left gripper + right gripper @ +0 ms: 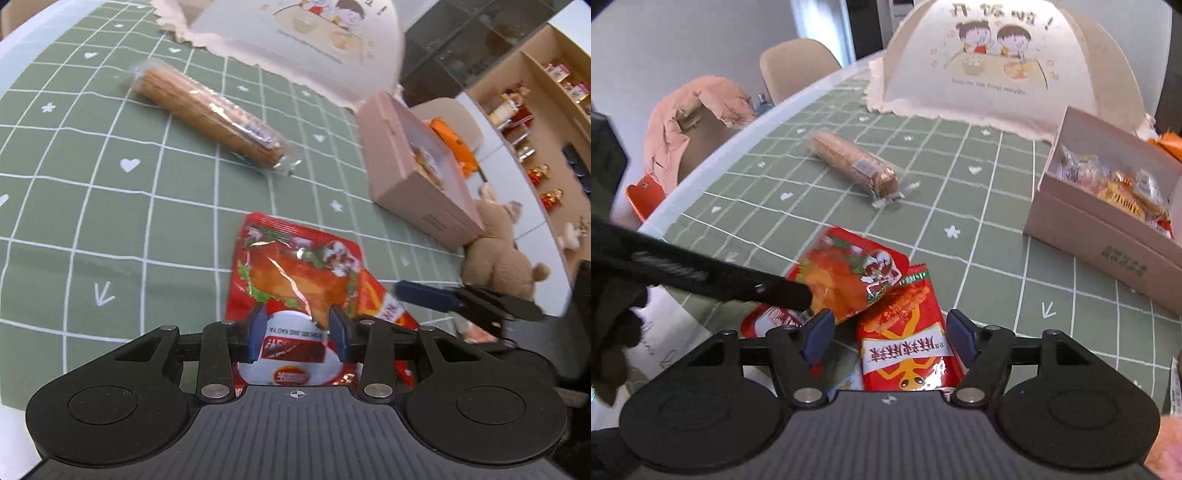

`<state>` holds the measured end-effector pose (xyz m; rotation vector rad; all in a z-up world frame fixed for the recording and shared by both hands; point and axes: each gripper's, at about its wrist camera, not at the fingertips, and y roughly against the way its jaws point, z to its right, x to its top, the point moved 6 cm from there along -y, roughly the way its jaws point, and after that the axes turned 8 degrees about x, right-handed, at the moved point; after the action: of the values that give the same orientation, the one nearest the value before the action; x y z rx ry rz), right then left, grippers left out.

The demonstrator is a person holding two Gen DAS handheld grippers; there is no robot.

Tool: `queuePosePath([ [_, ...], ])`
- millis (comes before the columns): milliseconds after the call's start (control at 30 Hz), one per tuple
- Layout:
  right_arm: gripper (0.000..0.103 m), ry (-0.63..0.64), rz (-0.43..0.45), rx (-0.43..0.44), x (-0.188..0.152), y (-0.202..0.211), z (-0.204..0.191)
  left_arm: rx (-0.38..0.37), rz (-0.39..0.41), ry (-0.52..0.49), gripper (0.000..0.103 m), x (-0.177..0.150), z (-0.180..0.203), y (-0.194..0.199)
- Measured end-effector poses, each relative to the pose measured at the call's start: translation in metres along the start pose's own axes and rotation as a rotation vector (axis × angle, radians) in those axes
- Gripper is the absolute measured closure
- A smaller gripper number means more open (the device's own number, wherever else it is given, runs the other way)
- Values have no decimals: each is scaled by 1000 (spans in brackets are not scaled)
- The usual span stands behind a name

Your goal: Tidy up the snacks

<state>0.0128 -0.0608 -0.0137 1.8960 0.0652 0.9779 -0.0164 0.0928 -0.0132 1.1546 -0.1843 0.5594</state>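
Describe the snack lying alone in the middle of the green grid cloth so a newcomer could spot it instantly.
Start at the green grid tablecloth, in front of the dome-shaped cartoon food cover. Between that cover and the two red packets lies the biscuit roll, left of the pink box. It is the only long brown cylinder in clear wrap; its neighbours are flat red pouches.

Two snack pouches lie on the bench (997, 206) nearest the cameras: the roast-duck pouch (849, 277) overlaps the spicy-strip pouch (908, 332) on its right. Beyond them lies the biscuit roll (853, 162). The open snack box (1108, 229) sits to the right, the food cover (990, 62) behind.
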Motion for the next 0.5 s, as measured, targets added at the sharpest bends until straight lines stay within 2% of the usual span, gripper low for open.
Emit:
queuePosePath([
  [133, 35, -18, -3, -4, -3, 1, 8, 56, 43, 22, 62, 6, -12, 9],
  [233, 35, -25, -6, -10, -7, -1, 12, 78, 41, 46, 62, 10, -23, 6],
  [333, 35, -37, -20, -10, -11, -6, 14, 57, 19, 39, 62, 10, -25, -3],
  [400, 35, -38, -23, -6, -13, -8, 13, 8, 11, 48, 62, 12, -25, -8],
  [433, 35, -35, -25, -9, -14, -8, 14, -14, 5, 55, 58, 12, -24, -9],
  [500, 34, -23, -23, -18, -15, -8, 15, -14, 5, 28, 58, 13, -18, -7],
])
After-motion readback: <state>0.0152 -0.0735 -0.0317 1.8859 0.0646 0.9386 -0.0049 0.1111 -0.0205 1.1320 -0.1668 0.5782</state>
